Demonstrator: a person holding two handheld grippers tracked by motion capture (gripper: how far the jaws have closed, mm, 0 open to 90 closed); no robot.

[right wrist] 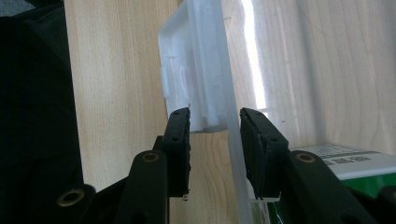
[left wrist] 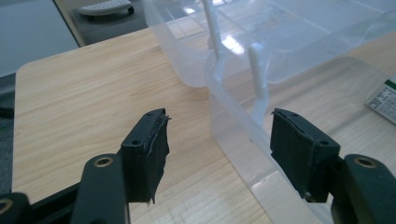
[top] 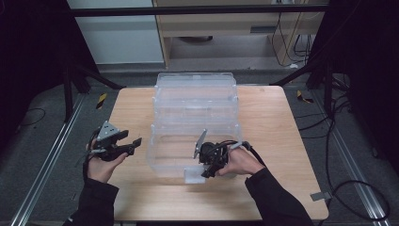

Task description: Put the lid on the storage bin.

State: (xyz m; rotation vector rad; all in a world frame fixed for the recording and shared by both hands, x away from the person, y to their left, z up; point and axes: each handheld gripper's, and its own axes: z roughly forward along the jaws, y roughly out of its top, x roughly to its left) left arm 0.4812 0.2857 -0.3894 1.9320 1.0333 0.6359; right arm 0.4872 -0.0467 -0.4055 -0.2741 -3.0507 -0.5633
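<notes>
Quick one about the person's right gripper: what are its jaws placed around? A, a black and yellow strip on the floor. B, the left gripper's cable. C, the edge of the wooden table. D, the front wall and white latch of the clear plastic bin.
D: in the right gripper view, the right gripper has one jaw on each side of the clear plastic bin front wall, at its white latch.

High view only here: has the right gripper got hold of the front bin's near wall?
Observer: In the right gripper view, the right gripper has its jaws either side of the front bin wall, at a white latch. I cannot tell whether they press it.
Operator: And the left gripper?
Observer: Its jaws stand open around the bin's corner wall.
Operator: Anything by that wall?
Observer: A green-and-white printed label shows just beyond it, beside the right jaws.
</notes>
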